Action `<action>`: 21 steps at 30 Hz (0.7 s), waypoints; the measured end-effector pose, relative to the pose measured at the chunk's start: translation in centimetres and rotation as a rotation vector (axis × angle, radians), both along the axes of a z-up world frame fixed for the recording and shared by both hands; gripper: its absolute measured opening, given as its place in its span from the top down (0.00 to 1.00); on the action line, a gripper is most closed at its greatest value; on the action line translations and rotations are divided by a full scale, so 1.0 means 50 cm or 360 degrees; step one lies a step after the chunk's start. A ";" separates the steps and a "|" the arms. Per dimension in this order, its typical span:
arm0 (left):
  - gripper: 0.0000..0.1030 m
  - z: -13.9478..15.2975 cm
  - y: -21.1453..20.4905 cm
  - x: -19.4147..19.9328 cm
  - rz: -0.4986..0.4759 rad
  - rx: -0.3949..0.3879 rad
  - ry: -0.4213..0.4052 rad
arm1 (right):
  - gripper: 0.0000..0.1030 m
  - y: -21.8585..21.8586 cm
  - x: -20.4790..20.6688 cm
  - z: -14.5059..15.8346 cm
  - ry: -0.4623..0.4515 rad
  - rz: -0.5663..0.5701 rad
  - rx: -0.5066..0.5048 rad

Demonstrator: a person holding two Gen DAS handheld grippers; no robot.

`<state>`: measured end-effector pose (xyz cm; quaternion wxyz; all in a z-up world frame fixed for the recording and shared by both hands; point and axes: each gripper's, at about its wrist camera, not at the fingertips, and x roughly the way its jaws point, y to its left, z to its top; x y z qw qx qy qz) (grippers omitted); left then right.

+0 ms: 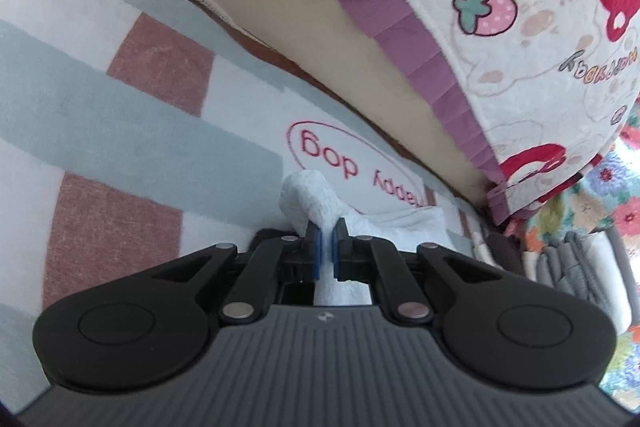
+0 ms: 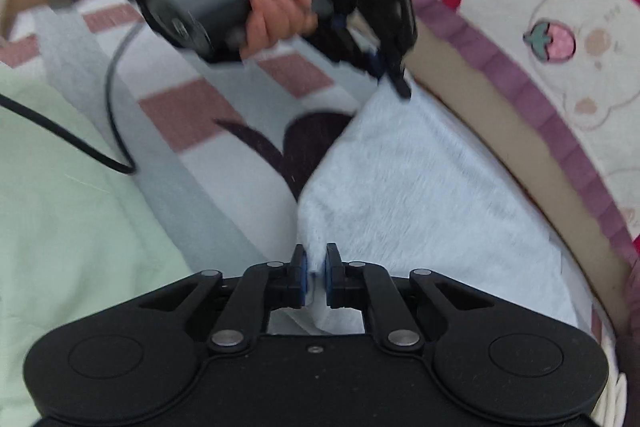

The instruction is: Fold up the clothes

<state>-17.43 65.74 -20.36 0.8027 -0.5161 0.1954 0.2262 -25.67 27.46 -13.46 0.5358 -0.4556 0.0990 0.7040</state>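
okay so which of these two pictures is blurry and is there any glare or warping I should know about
Right wrist view: motion blur smears the left gripper, the hand holding it and the white fleece garment; the right gripper stays sharp. Left wrist view: mostly sharp, slightly soft at the pillow. Both: fisheye bends straight edges; light is flat, no glare.

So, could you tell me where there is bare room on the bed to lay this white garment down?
The striped blanket lies bare between the green sheet and the white garment, which the left gripper and the right gripper pinch. The right side is crowded: the strawberry quilt borders the garment.
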 end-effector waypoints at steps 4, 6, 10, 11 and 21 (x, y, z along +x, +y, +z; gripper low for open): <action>0.95 -0.022 0.012 -0.009 0.0014 -0.0065 -0.0015 | 0.90 -0.001 0.025 0.037 0.0169 -0.0032 -0.0037; 0.95 -0.029 0.014 -0.011 0.0015 -0.0086 -0.0017 | 0.90 0.000 0.035 0.043 0.0226 -0.0031 -0.0060; 0.95 -0.040 0.016 -0.015 0.0016 -0.0124 -0.0016 | 0.90 0.002 0.055 0.052 0.0336 -0.0031 -0.0103; 0.95 -0.043 0.017 -0.016 0.0016 -0.0133 -0.0015 | 0.90 0.002 0.058 0.050 0.0364 -0.0050 -0.0102; 0.96 0.015 0.015 -0.159 0.0129 -0.0230 -0.0137 | 0.90 0.016 0.068 0.113 0.0986 -0.0098 -0.0151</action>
